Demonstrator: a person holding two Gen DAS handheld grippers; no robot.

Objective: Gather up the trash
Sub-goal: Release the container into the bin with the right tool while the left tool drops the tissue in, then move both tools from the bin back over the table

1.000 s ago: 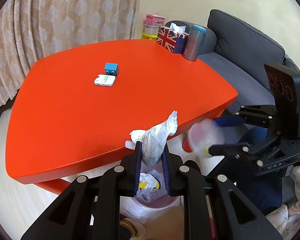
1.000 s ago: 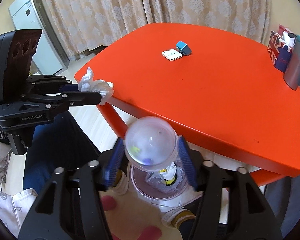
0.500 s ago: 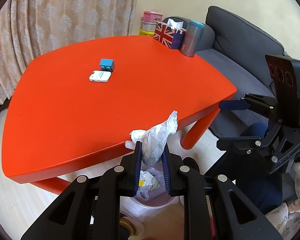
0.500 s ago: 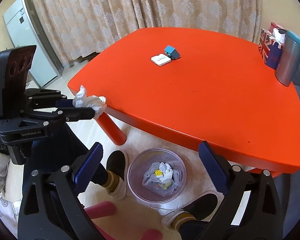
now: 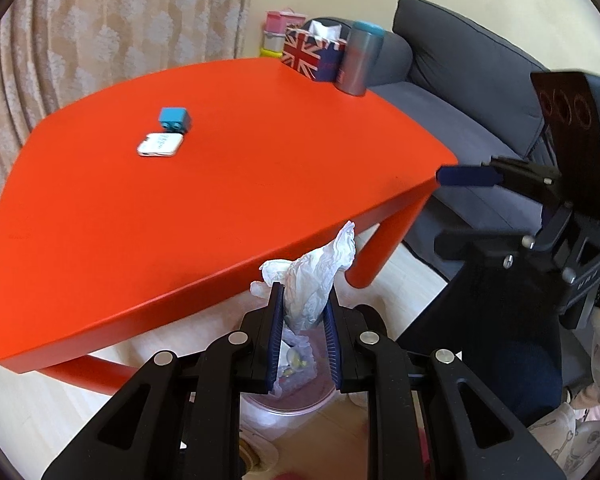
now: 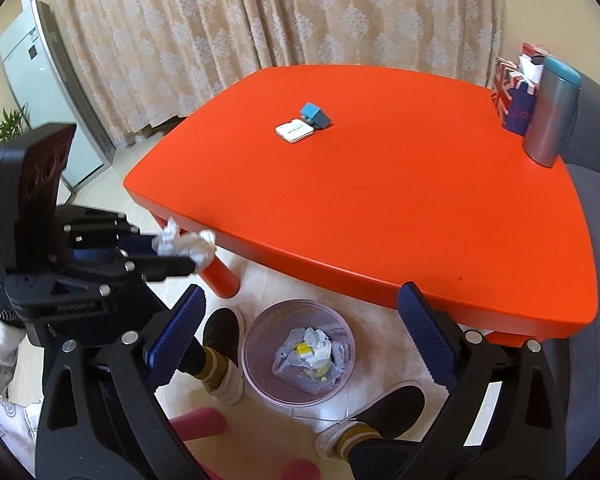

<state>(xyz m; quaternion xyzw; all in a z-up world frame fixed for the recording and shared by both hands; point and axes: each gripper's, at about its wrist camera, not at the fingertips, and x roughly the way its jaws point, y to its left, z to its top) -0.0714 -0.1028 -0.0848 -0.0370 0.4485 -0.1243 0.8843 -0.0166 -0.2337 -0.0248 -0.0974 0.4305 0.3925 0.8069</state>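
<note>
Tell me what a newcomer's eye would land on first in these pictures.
The big orange table fills both views, with a flag-printed tissue box and a grey tumbler at its far corner. Next comes the crumpled white tissue pinched in the left gripper off the table's near edge. On the floor below stands a clear trash bin holding wrappers, framed by the right gripper, open and empty.

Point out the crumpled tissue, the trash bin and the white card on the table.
crumpled tissue point(image 5: 314, 280), left wrist view, its middle.
trash bin point(image 6: 256, 344), right wrist view, left rim.
white card point(image 6: 295, 131), right wrist view, top face.
</note>
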